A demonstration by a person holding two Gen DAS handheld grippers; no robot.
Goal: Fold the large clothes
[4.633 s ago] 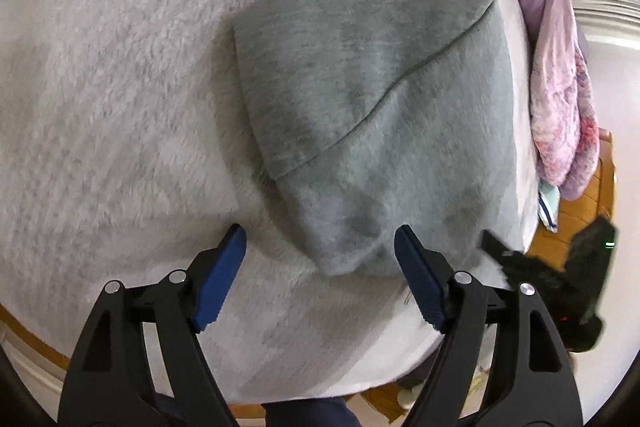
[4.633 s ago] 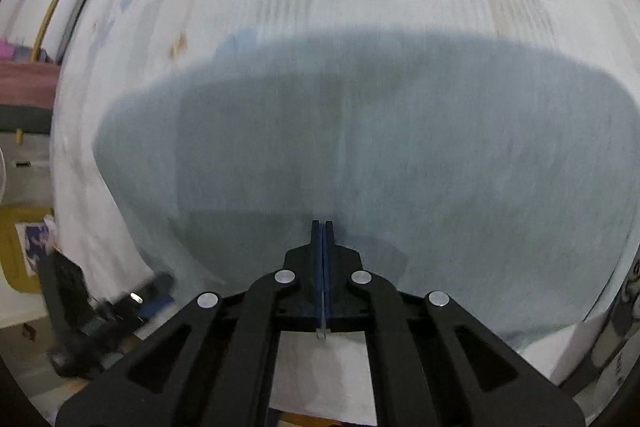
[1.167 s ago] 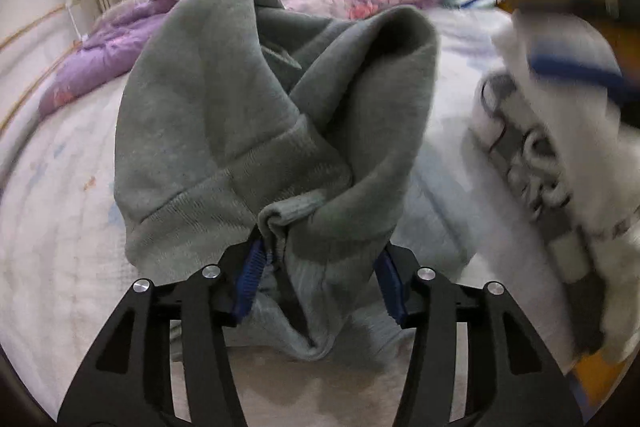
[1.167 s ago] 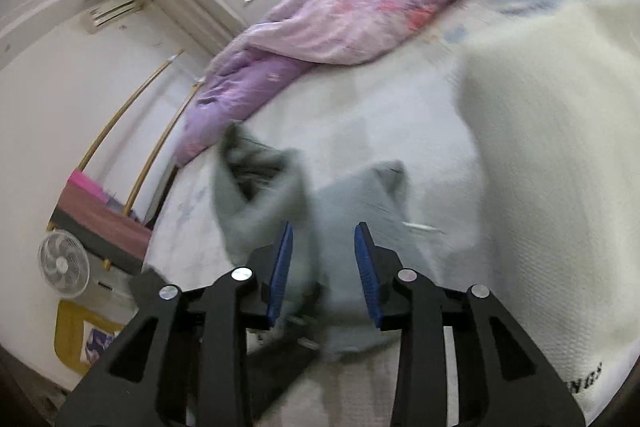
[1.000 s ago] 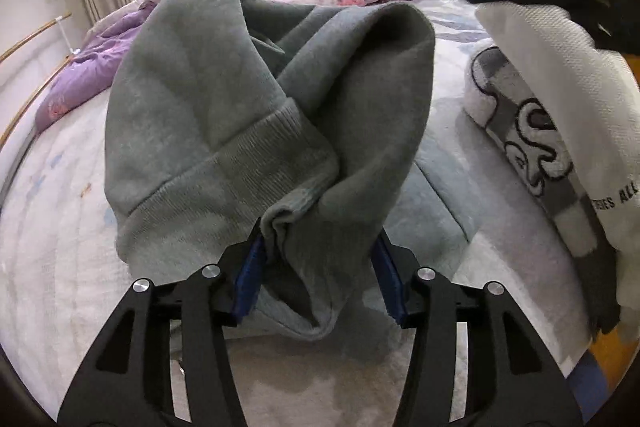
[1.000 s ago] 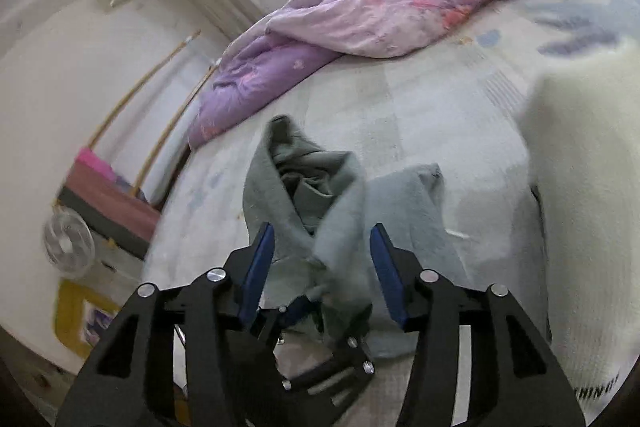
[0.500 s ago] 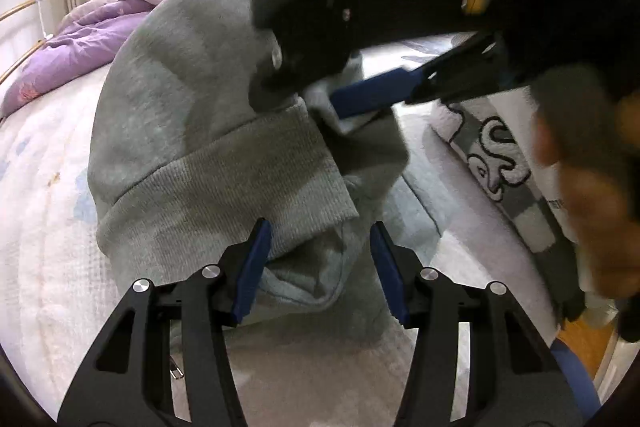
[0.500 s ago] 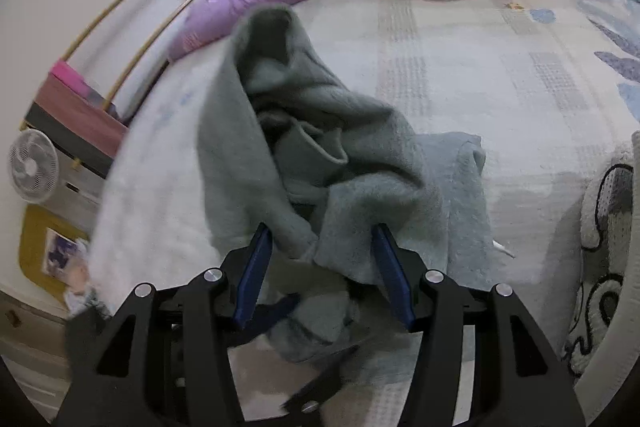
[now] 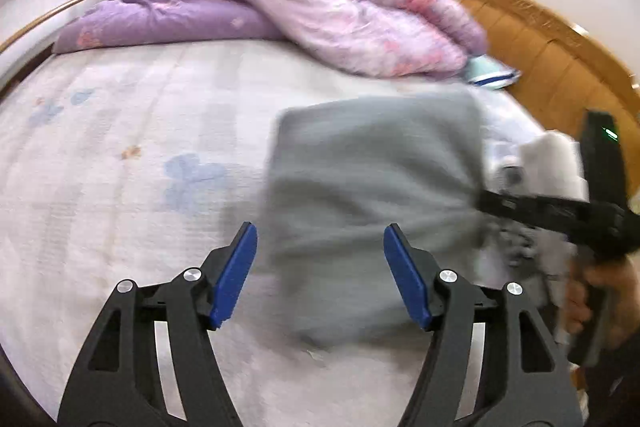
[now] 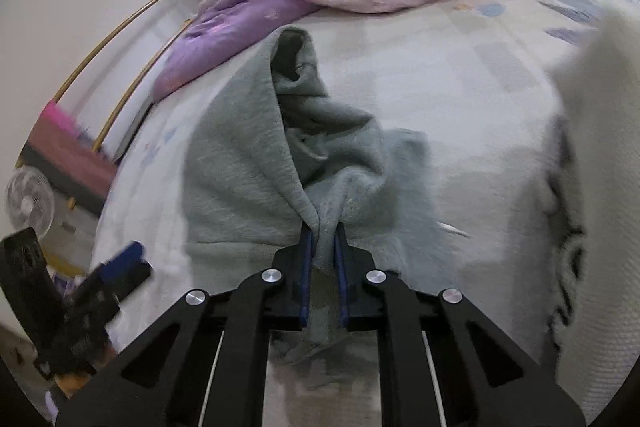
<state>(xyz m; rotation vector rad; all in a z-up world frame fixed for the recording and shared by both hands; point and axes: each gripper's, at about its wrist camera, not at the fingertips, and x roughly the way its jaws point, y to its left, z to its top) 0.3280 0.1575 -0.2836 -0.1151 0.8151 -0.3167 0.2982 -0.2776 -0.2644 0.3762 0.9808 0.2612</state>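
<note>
A folded grey sweatshirt [image 9: 372, 187] hangs blurred just above the white bed sheet [image 9: 120, 147]. My left gripper [image 9: 322, 273] is open and empty, with the sweatshirt beyond and between its blue pads. In the right wrist view my right gripper [image 10: 323, 259] is shut on a bunched fold of the grey sweatshirt [image 10: 248, 163], which rises in a peak ahead of it. The right gripper's black body [image 9: 560, 211] shows at the right of the left wrist view, and the left gripper [image 10: 100, 283] shows at the lower left of the right wrist view.
A purple and pink quilt [image 9: 280, 15] lies heaped along the far side of the bed. A wooden headboard [image 9: 540, 39] stands at the right. White and patterned clothes [image 10: 592, 155] lie on the right of the bed. A fan [image 10: 28, 205] stands on the floor at the left.
My left gripper has let go of the grey sweatshirt and opened wide. My right gripper has shut on its bunched fold and now holds it.
</note>
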